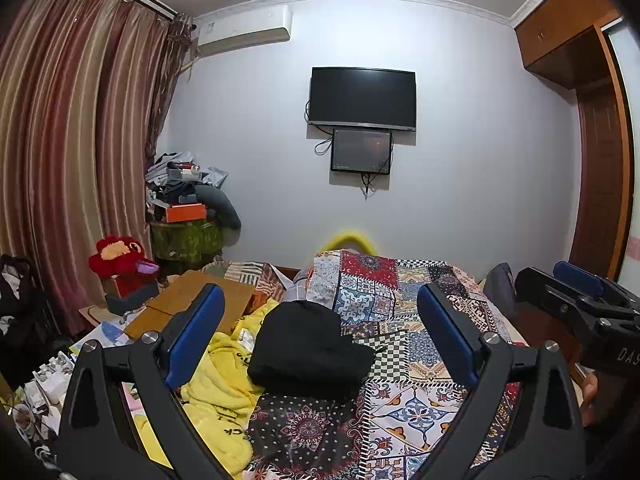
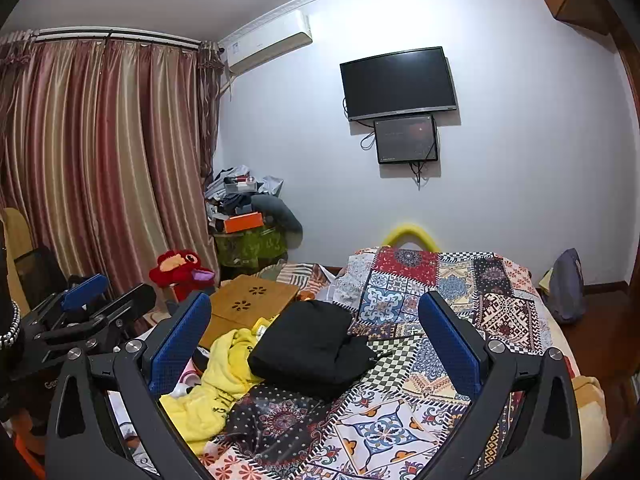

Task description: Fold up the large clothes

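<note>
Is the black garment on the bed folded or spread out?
Folded. The black garment lies as a compact, thick bundle with layered edges on the patterned bedspread, beside the crumpled yellow garment. No tool touches it.

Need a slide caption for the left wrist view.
Open left gripper above a folded black garment beside a yellow garment on a patchwork bedspread.

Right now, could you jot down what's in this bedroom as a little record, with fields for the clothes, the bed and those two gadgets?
setting: bedroom, patchwork bedspread on the bed
black garment: folded bundle lying on the bedspread
yellow garment: crumpled, unfolded, beside the black one on its left
left hand-held gripper: open, empty, above the bed
right hand-held gripper: open, empty, above the bed
nearby: wooden lap table, red plush toy
</note>
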`<act>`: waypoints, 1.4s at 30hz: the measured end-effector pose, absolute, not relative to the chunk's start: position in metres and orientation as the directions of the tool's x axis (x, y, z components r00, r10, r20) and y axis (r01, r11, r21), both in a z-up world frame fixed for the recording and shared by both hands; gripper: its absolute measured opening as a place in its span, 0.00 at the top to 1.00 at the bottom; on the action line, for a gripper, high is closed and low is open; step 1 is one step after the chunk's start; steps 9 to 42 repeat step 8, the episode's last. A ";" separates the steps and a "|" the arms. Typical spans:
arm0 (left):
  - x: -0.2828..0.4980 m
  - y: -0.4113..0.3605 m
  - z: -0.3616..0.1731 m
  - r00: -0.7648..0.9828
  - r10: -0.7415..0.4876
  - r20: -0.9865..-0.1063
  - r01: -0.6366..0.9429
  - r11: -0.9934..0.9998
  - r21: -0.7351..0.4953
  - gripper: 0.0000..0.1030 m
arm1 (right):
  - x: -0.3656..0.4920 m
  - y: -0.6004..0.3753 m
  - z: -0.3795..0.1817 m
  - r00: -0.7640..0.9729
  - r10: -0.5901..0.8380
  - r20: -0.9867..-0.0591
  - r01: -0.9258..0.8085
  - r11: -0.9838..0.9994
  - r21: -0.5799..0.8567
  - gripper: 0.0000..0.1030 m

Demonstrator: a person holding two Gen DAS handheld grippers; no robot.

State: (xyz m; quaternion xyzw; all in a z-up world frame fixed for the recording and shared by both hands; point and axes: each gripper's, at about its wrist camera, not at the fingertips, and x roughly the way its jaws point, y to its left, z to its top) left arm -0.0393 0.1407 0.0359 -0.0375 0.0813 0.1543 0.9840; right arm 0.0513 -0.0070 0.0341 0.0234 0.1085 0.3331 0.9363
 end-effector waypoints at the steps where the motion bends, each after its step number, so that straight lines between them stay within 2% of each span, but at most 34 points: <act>1: -0.040 0.141 0.036 0.940 0.295 -0.173 -0.307 0.950 -0.050 0.05 | 0.051 -0.007 0.033 0.754 0.630 -0.187 -0.619 0.776 0.117 0.00; 42: -0.039 0.141 0.035 0.938 0.294 -0.181 -0.306 0.951 -0.039 0.05 | 0.053 -0.007 0.032 0.751 0.632 -0.192 -0.619 0.775 0.130 0.00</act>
